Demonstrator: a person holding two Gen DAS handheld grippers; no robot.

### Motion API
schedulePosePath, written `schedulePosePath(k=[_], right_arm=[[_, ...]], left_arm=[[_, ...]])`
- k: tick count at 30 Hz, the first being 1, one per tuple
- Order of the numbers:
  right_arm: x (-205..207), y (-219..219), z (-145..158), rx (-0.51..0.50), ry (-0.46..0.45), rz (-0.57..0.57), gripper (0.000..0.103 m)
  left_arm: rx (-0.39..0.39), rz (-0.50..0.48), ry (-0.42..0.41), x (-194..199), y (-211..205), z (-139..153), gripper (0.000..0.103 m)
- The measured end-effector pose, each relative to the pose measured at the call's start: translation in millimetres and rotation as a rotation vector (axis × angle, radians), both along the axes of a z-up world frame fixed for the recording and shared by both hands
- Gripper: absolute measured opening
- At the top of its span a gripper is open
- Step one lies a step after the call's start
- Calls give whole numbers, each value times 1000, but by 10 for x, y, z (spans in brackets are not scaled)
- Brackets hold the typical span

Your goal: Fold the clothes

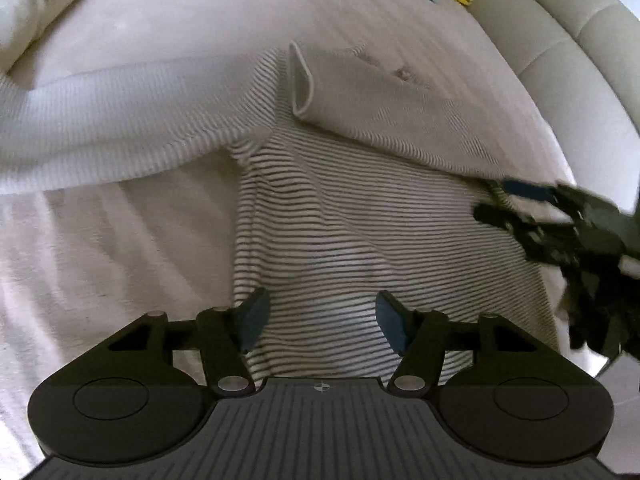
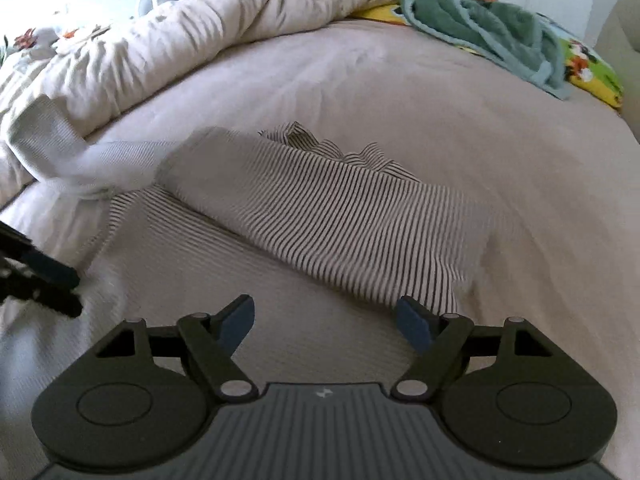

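Striped in thin dark lines on white, the shirt (image 1: 340,216) lies spread on the bed (image 1: 100,240), and you hold both grippers just above it. Your left gripper (image 1: 318,322) hangs over the shirt's body with its jaws spread wide and nothing between the blue pads (image 1: 256,320). One sleeve (image 1: 100,120) runs out to the left across the beige cover; the other (image 1: 400,116) is folded over the chest, its cuff (image 1: 300,80) standing open near the middle.

From the right wrist view, your right gripper (image 2: 326,324) is likewise spread, empty, low over the shirt's plain-looking lower part, with the folded sleeve (image 2: 340,216) lying diagonally just ahead of the fingertips. The right pad (image 2: 414,324) sits close to that sleeve's near edge; you cannot tell whether it touches. Your left gripper (image 2: 52,280) shows at the left border of this view, blurred.

A rumpled duvet (image 2: 200,40) is bunched along the far side of the bed. A green towel (image 2: 480,28) lies on a bright yellow printed cloth (image 2: 592,76) at the far right corner. A padded headboard (image 1: 560,40) curves along the right of the left wrist view.
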State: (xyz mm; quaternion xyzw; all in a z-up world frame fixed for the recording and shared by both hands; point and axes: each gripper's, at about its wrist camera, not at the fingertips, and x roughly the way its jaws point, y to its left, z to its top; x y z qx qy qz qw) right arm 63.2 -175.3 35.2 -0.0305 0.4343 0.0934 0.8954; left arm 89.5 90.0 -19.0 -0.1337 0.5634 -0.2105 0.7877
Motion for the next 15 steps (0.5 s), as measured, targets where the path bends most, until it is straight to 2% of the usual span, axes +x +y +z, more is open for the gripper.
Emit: schedulePosePath(k=[1, 2, 3, 5, 6, 8, 9, 10, 11, 15], right_arm=[[-42, 19, 47, 13, 10, -18, 80], [-79, 50, 96, 37, 23, -39, 80], [-103, 87, 137, 63, 33, -57, 80], [-95, 236, 222, 112, 37, -64, 80], [-89, 345, 253, 105, 24, -49, 79], [-36, 613, 260, 72, -2, 4, 70], [17, 773, 231, 50, -14, 42, 60], [71, 932, 201, 29, -26, 80, 54], [124, 1091, 171, 7, -37, 119, 53], [337, 1728, 52, -80, -85, 271, 53]], left_arm=[[1, 65, -18, 0, 55, 86, 68], [10, 149, -46, -4, 112, 191, 86], [19, 232, -74, -8, 170, 296, 95], [25, 458, -62, 25, 447, 328, 94], [26, 576, -49, 46, 600, 326, 94], [13, 784, 13, 95, 902, 238, 94], [16, 866, 39, 119, 1032, 193, 94], [15, 922, 47, 139, 1133, 173, 94], [13, 966, 47, 157, 1221, 165, 94], [-15, 989, -61, 229, 1437, 253, 86]])
